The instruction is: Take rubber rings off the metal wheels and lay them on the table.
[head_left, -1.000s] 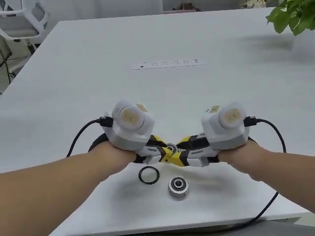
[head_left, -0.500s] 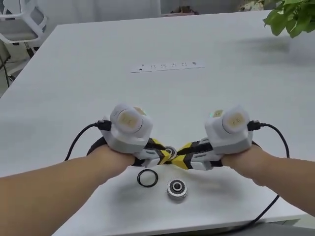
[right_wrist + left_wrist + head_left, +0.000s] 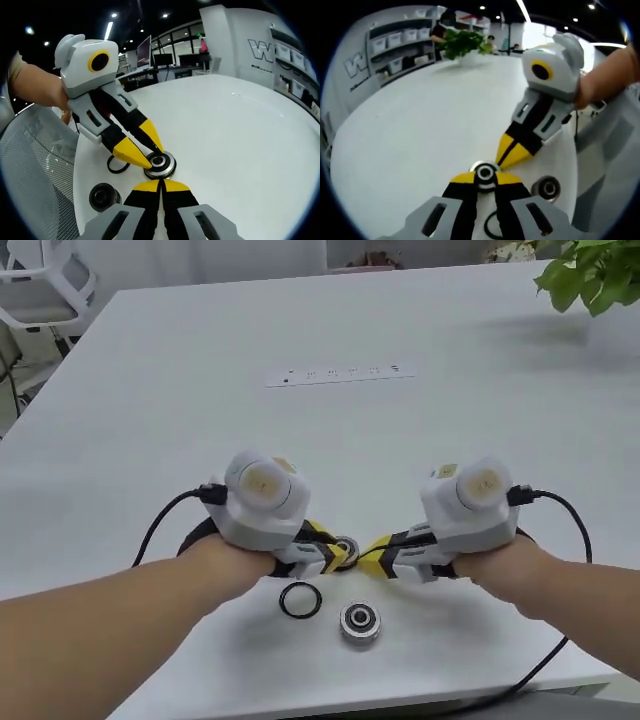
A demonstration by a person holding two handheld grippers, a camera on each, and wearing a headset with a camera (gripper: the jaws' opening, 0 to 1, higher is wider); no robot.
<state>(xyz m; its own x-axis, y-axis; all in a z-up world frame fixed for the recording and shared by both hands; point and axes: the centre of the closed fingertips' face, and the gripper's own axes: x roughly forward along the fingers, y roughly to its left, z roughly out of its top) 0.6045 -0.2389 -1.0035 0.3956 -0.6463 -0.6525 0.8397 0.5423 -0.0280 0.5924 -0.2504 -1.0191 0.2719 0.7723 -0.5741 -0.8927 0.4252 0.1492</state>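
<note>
2 grippers meet tip to tip low over the white table [image 3: 200,390]. The left gripper [image 3: 338,554] [image 3: 485,178] [image 3: 148,153] has its yellow fingertips clamped on a small metal wheel [image 3: 347,547] [image 3: 485,172] [image 3: 161,164], 1 tip on each side of the rim, and holds it just above the tabletop. The right gripper [image 3: 368,552] [image 3: 506,157] [image 3: 161,186] points at that wheel from the opposite side. Its jaws are pressed together into a single point that sits right at the wheel's edge; whether it touches cannot be told.

Below both sets of fingertips, towards the person, 1 loose black rubber ring [image 3: 301,599] [image 3: 492,227] [image 3: 117,165] lies flat on the table under the left gripper's fingers. Just beside it, apart from it and nearer the right gripper's fingers, lies a second wheel [image 3: 360,620] [image 3: 547,187] [image 3: 104,196], flat, with a dark outer rim.

Well beyond the fingertips a power strip [image 3: 340,372] is set in the tabletop, and a leafy plant [image 3: 595,275] stands at the far corner
</note>
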